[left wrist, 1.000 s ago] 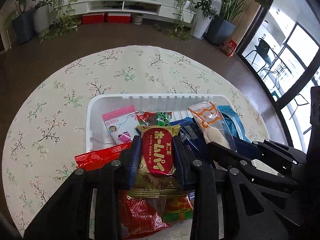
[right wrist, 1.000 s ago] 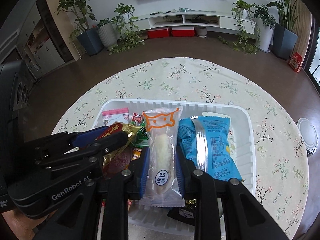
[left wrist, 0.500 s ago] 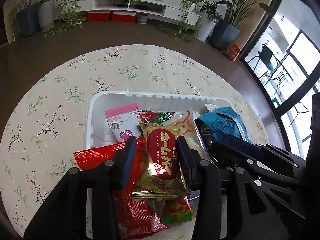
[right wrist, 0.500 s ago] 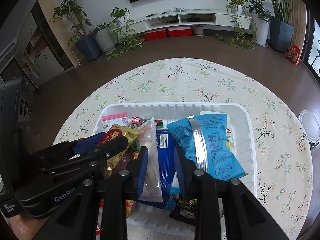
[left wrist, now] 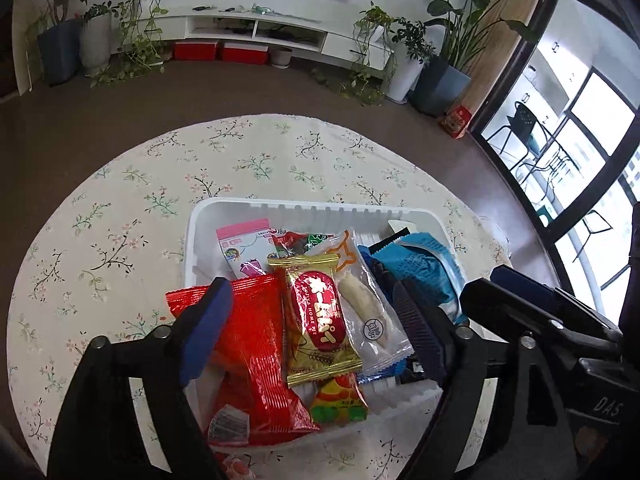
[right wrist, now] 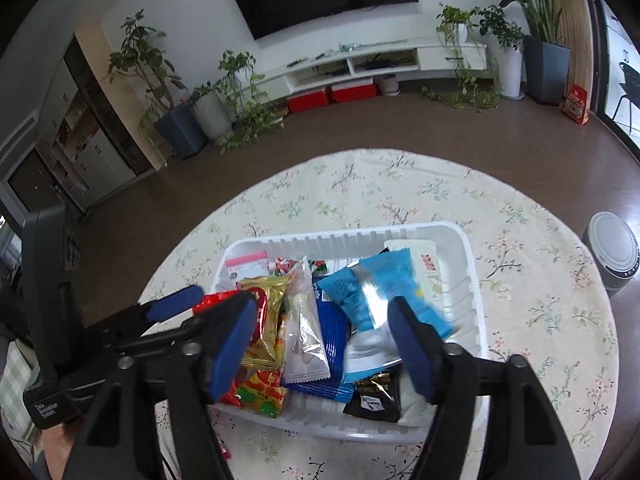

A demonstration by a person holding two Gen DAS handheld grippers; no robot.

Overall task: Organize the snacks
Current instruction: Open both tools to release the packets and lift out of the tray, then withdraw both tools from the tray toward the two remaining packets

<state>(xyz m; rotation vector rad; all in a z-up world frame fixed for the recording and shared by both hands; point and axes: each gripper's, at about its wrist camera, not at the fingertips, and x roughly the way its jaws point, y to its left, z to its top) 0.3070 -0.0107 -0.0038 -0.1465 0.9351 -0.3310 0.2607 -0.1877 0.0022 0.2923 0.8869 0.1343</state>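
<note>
One white tray [right wrist: 476,280], one round table [right wrist: 520,220], roughly ten snack packets [left wrist: 320,316], two red boxes [right wrist: 332,96]

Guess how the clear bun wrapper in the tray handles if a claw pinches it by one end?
Probably floppy: the clear wrapper is thin film with flat, crimped ends, so it would likely droop. Likely light, with one small bun inside. The glossy film may be slippery, and the bun could squash under a hard pinch.
</note>
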